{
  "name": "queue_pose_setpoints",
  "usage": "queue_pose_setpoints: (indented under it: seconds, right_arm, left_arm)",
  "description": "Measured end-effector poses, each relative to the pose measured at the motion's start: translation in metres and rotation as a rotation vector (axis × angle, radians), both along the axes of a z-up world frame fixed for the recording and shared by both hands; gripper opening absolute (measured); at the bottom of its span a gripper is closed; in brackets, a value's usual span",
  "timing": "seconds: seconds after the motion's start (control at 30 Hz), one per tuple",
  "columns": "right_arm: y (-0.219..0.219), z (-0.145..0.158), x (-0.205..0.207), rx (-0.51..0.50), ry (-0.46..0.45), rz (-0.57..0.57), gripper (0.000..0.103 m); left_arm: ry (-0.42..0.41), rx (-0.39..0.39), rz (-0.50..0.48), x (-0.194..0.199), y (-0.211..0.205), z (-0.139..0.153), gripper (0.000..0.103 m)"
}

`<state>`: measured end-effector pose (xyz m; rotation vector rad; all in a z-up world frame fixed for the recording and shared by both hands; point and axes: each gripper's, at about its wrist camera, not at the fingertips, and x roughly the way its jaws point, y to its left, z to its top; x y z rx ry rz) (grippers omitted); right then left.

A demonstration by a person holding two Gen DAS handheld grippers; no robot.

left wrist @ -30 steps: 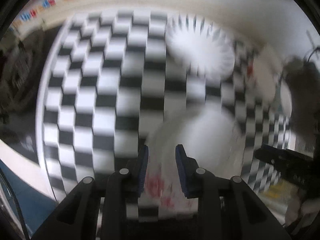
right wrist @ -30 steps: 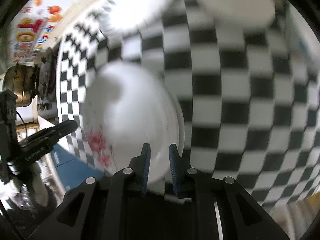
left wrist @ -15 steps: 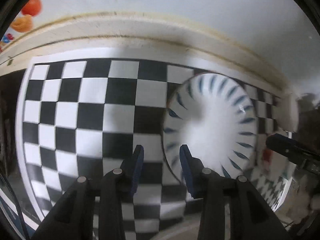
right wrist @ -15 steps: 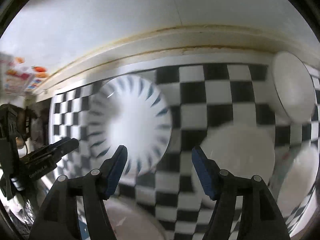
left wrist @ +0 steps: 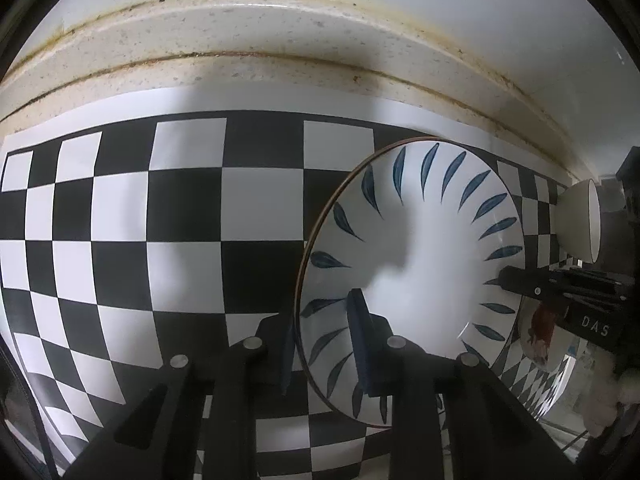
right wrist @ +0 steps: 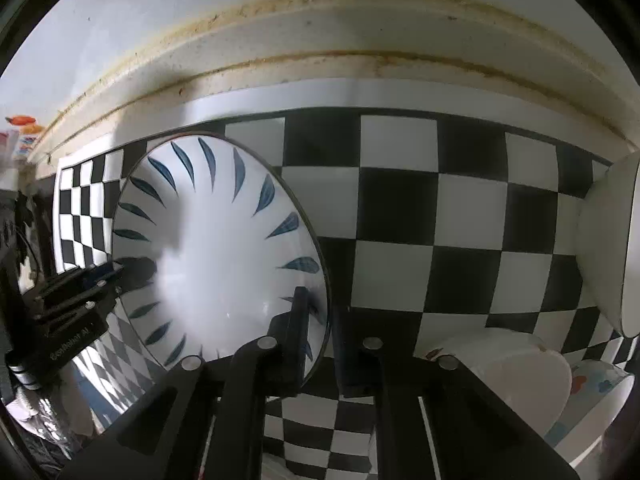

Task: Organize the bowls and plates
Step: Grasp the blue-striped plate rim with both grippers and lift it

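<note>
Leaf-patterned plate [left wrist: 432, 248] (rim between both closing grippers) on checkered mat [left wrist: 180, 220]

The white glazed ceramic bowl with blue leaf strokes [left wrist: 424, 248] looked glossy and smooth, with a thin dark rim. Under it, the black-and-white checkered sheet [left wrist: 184, 216] looked like smooth matt paper or vinyl. The speckled off-white stone-like counter edge [left wrist: 280, 28] was rough and stained along its seams. The plain white ceramic bowl [right wrist: 608, 248] shone softly.
</note>
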<state>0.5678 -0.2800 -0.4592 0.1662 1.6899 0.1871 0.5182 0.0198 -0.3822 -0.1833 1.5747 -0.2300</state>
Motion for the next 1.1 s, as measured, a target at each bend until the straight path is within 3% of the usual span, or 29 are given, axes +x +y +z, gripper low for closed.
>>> queue_pose_setpoints:
  seconds: [0.3,0.67,0.87,1.1]
  right_arm:
    - [0.010,0.003,-0.006,0.002,0.008,0.024,0.011]
    - [0.014,0.036,-0.035,0.056,-0.041,0.017,0.011]
    - [0.018,0.065,-0.071,0.083,-0.079,0.023,0.010]
    - [0.025,0.089,-0.147,0.111,-0.091,0.050,0.010]
  left_arm:
    - [-0.011,0.018,-0.001,0.003,-0.009,0.001,0.021]
    - [-0.051,-0.004,0.010,-0.027,-0.006,0.041,0.021]
    - [-0.086,0.000,-0.005,-0.058,-0.010,0.067,0.021]
    - [-0.130,0.020,-0.016,-0.123,-0.010,0.092,0.021]
